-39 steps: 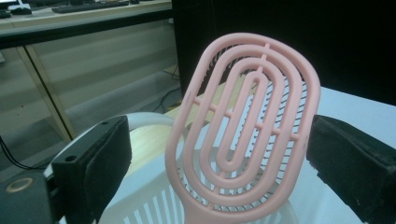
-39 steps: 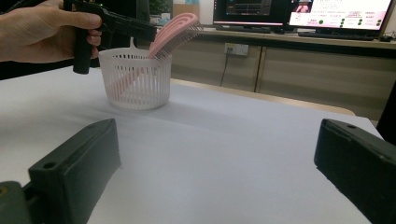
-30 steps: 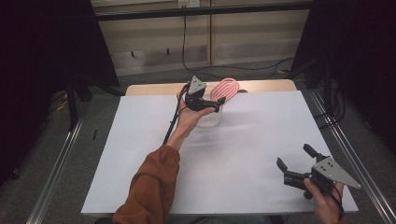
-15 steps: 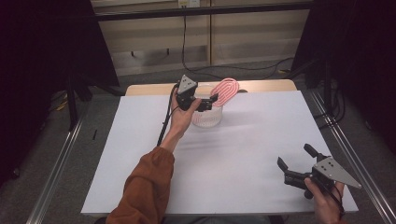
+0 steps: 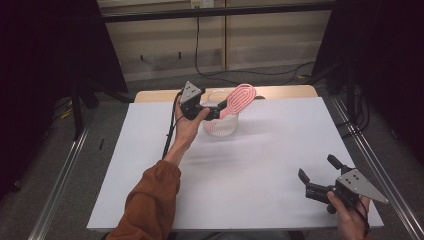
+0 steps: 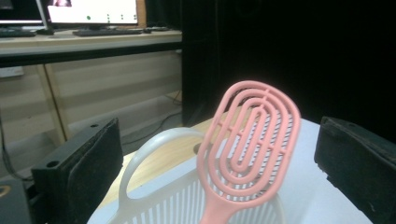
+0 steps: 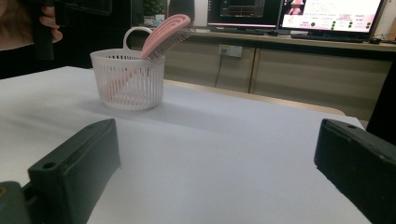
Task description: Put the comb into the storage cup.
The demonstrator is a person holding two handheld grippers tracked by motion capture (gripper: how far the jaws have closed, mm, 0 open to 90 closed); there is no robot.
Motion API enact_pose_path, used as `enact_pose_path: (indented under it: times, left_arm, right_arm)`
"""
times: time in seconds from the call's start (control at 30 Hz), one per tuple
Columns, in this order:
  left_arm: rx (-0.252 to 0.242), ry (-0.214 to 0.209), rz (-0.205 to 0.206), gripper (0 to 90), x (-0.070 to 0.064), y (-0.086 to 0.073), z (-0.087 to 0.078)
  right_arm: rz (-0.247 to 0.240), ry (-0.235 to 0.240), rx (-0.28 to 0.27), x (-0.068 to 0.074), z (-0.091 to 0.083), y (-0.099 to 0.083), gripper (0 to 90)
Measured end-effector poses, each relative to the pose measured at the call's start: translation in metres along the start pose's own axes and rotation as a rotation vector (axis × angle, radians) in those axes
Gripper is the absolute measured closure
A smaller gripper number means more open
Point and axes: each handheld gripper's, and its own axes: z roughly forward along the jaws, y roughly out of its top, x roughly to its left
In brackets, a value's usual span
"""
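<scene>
White tabletop (image 5: pixel 260 165) covers most of the frame, with dark curtains at both sides. Near the top centre stands a white slotted basket (image 5: pixel 220 121), and a pink vented hairbrush (image 5: pixel 239 98) leans in it, handle down. The left gripper (image 5: pixel 216 107), which a second ago was level with the basket rim, now sits higher and more to the left, its jaws spread apart around nothing; I judge the brush is released and the placing finished. The right gripper (image 5: pixel 317 176) waits wide apart at lower right. No readable writing is seen.
</scene>
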Motion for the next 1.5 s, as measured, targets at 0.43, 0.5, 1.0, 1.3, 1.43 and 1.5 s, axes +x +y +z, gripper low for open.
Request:
enact_pose_path:
  times: [0.43,0.5,1.0,1.3,1.43,1.5]
  left_arm:
    - [-0.021,0.045,0.028,2.5,0.004,0.002,-0.032]
    - [-0.024,0.047,0.029,2.4,0.004,0.002,-0.036]
    - [-0.052,0.052,0.014,2.1,-0.004,-0.006,-0.069]
    - [-0.040,0.074,0.022,2.2,-0.003,-0.018,-0.087]
    - [-0.028,0.090,0.010,2.5,-0.003,-0.023,-0.095]
    - [-0.024,0.112,0.011,2.5,-0.003,-0.026,-0.099]
  right_arm:
    - [-0.011,-0.005,0.000,0.002,-0.001,0.001,0.0]
    - [-0.010,-0.005,0.002,0.002,0.000,0.001,0.0]
    - [-0.013,-0.006,0.002,0.003,0.002,0.002,0.0]
    - [-0.015,-0.005,0.003,0.003,0.003,0.002,0.0]
    - [-0.015,-0.003,0.003,0.003,0.004,0.002,0.0]
    - [-0.015,-0.002,0.002,0.003,0.004,0.002,0.0]
